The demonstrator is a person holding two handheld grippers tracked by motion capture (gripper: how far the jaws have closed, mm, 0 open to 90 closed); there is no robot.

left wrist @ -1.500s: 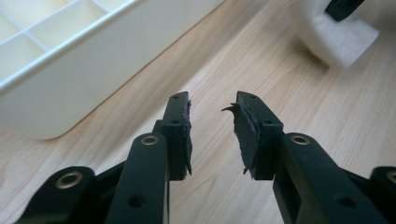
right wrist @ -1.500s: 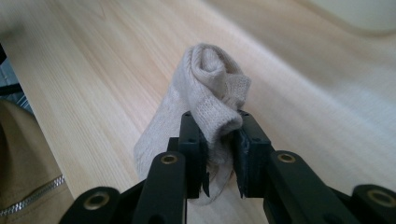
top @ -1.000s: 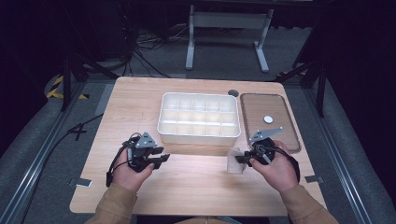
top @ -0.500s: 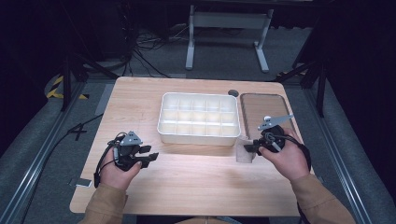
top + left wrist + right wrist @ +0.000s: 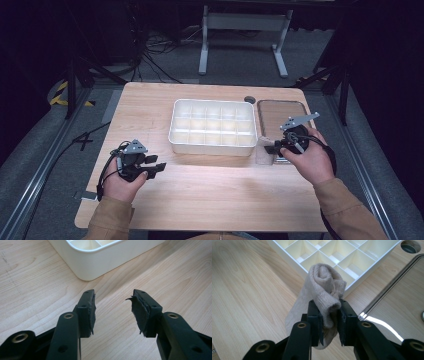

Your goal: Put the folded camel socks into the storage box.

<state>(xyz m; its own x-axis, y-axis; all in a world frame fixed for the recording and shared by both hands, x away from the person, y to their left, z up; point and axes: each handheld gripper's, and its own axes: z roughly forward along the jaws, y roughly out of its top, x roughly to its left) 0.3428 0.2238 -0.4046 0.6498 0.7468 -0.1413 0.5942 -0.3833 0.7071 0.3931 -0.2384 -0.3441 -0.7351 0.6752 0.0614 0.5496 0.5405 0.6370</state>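
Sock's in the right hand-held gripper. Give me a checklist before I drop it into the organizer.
1. Grip: right hand-held gripper shut on the sock: ok.
2. Sock lifted off the table: cannot tell; its tail hangs low.
3. Organizer cells near the sock empty: ok.
4. Sock over a cell: not ok; it is in front of the rim.
5. Left hand-held gripper open, holding nothing, off the organizer: ok.
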